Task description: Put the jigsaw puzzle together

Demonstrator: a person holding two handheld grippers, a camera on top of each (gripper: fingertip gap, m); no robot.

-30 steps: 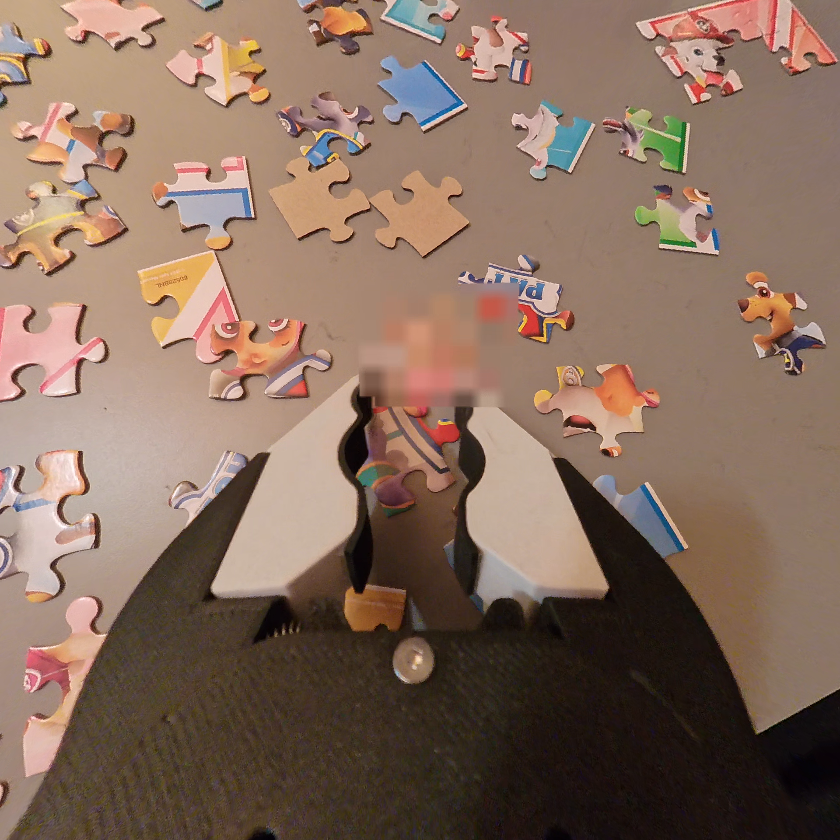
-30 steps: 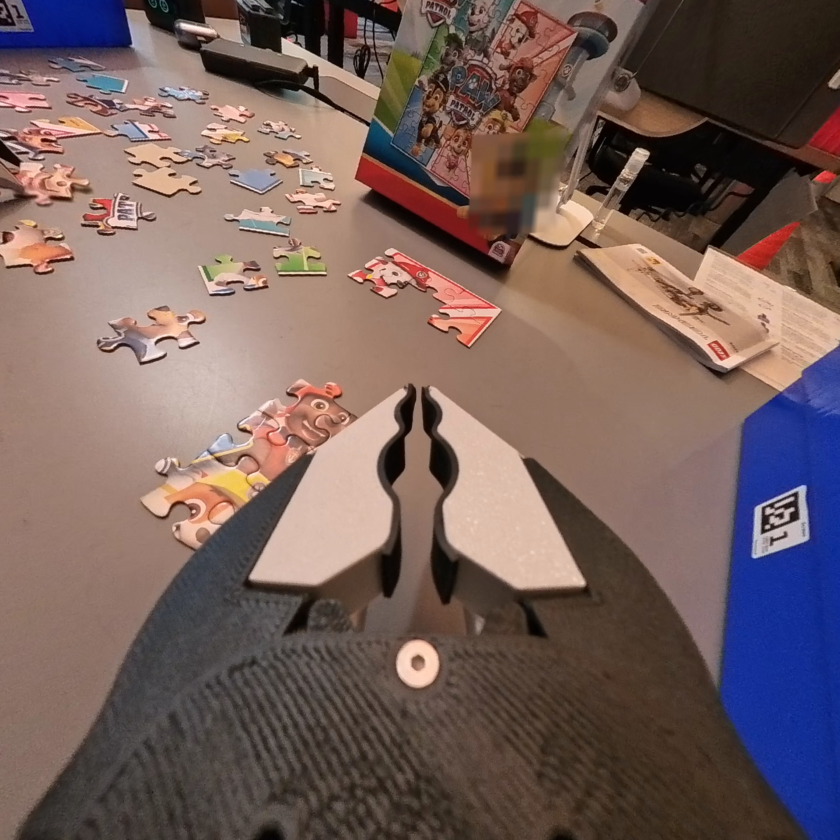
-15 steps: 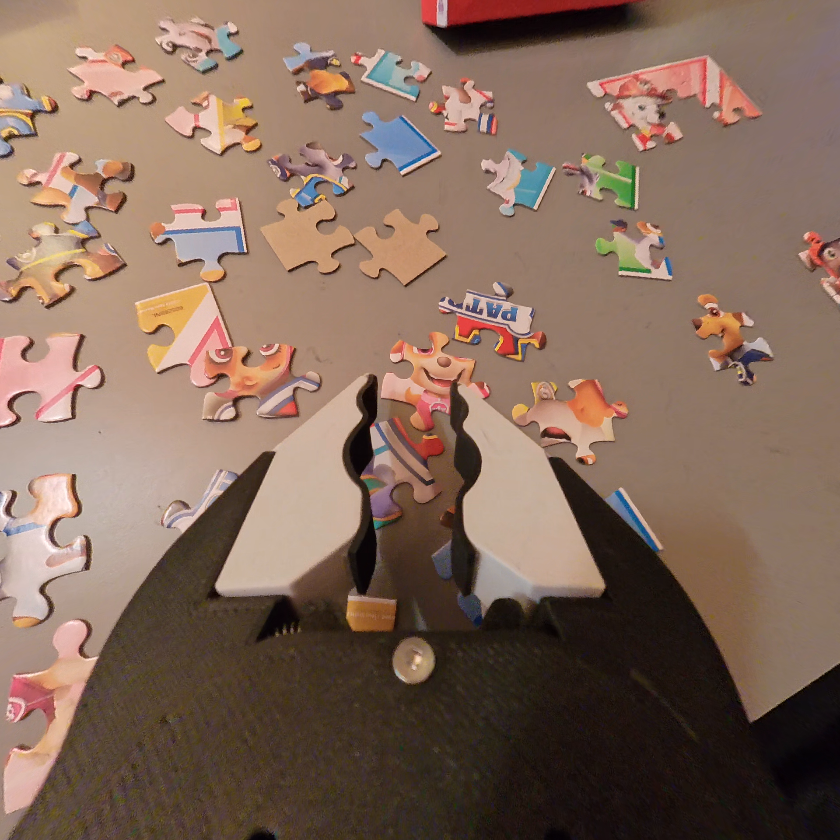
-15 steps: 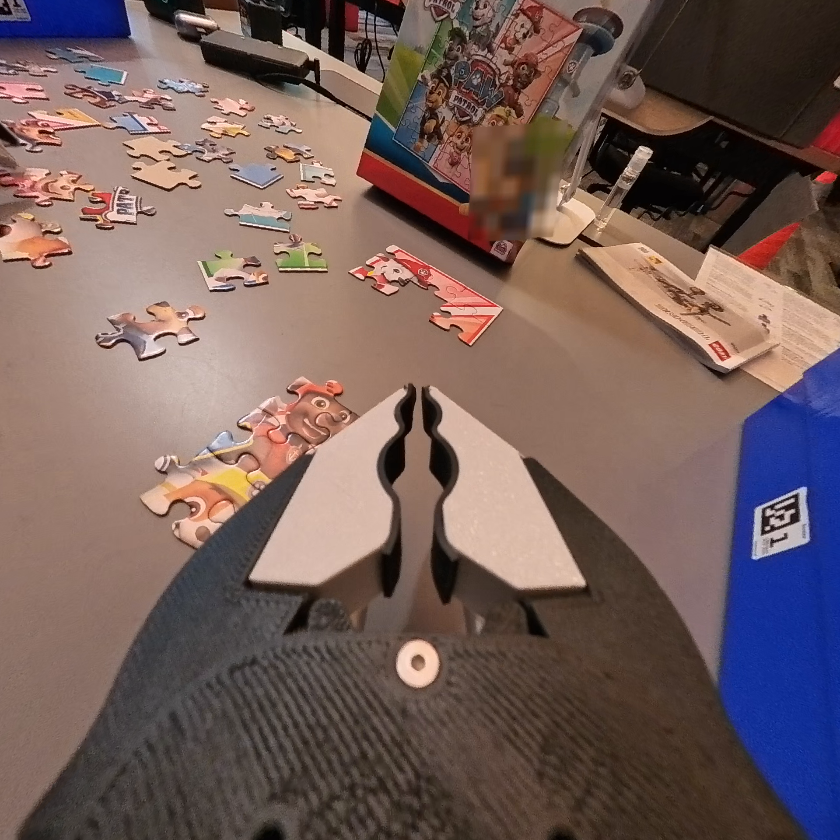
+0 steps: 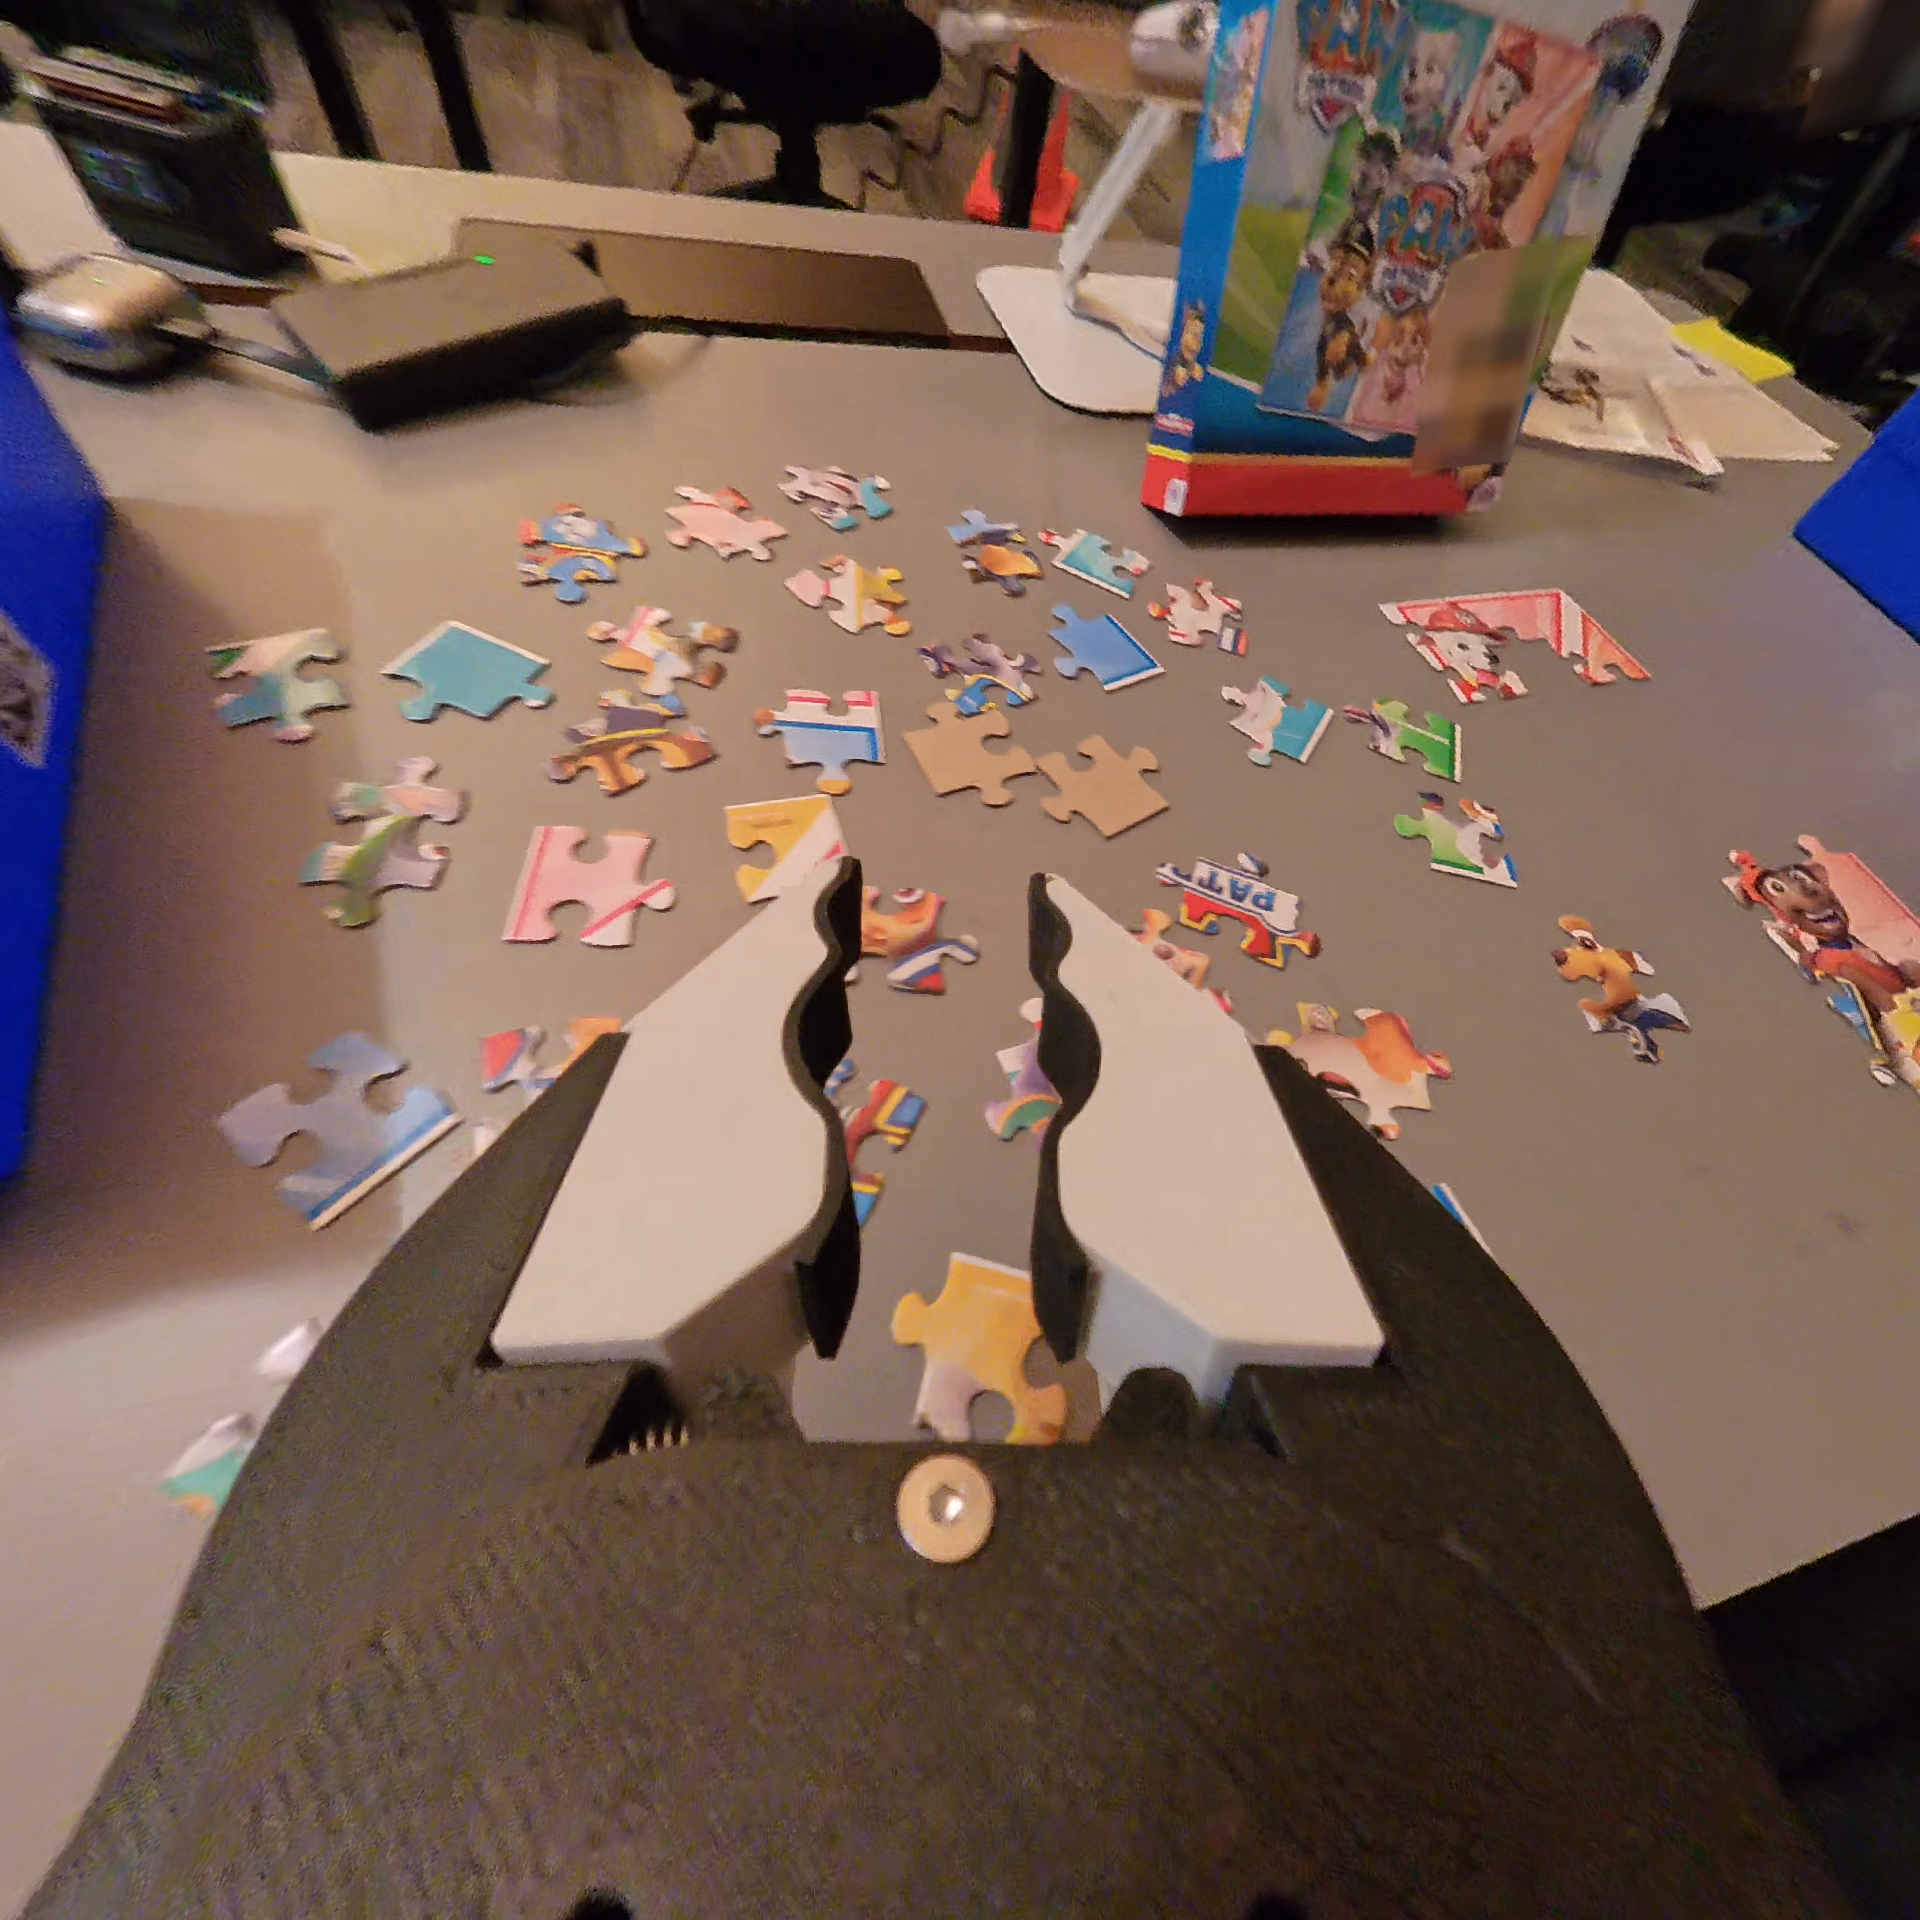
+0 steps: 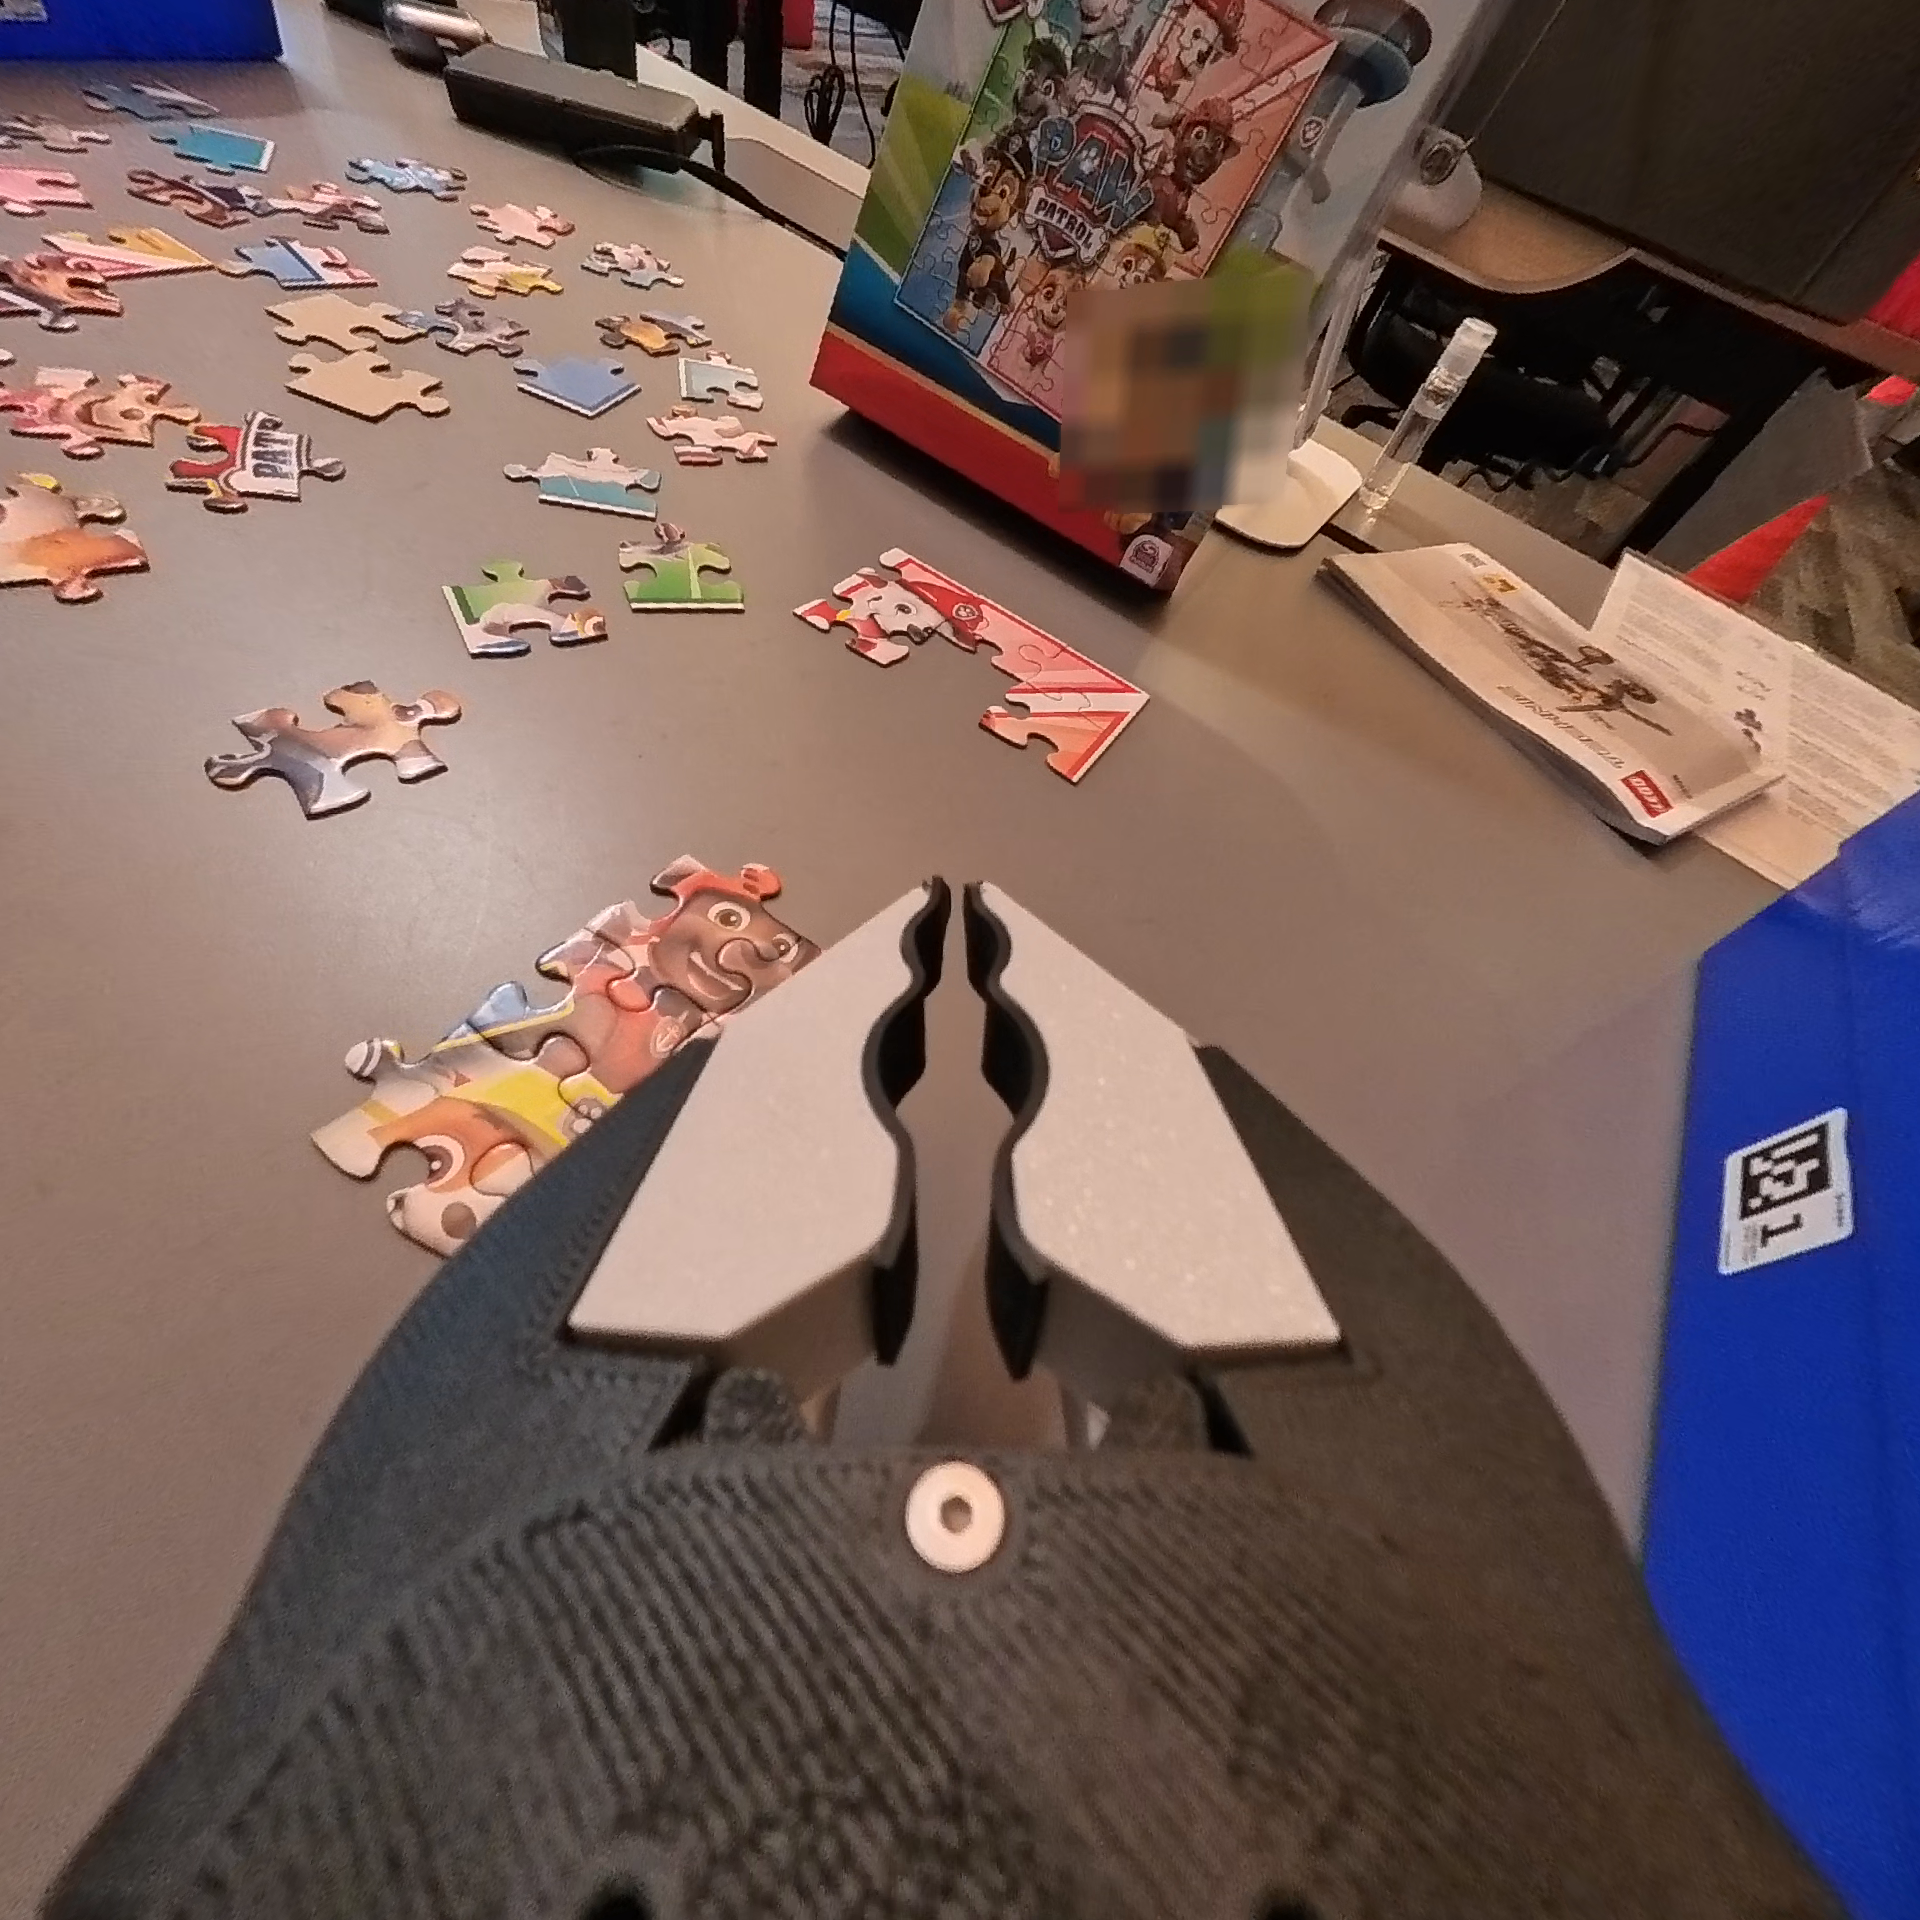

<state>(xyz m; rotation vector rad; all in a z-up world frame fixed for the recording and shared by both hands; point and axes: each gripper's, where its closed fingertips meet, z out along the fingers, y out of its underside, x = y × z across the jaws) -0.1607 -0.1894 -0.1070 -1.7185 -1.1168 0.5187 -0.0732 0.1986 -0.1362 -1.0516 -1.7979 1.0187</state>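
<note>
Grey table (image 5: 1558,1195) strewn with puzzle pieces (image 5: 977,764), left gripper (image 5: 945,894) open above, right gripper (image 6: 956,894) closed

Grey table (image 5: 1558,1195); two plain brown puzzle pieces (image 5: 1039,774); blue-and-red picture box (image 5: 1351,260).

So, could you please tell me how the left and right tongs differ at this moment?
The left tongs stand open with nothing gripped, while the right tongs are shut with nothing between their tips. The left tongs hang over scattered loose puzzle pieces, whereas the right tongs point across bare grey table, beside a joined cluster of pieces. Both have grey fingers with wavy black pads on a black body.
</note>
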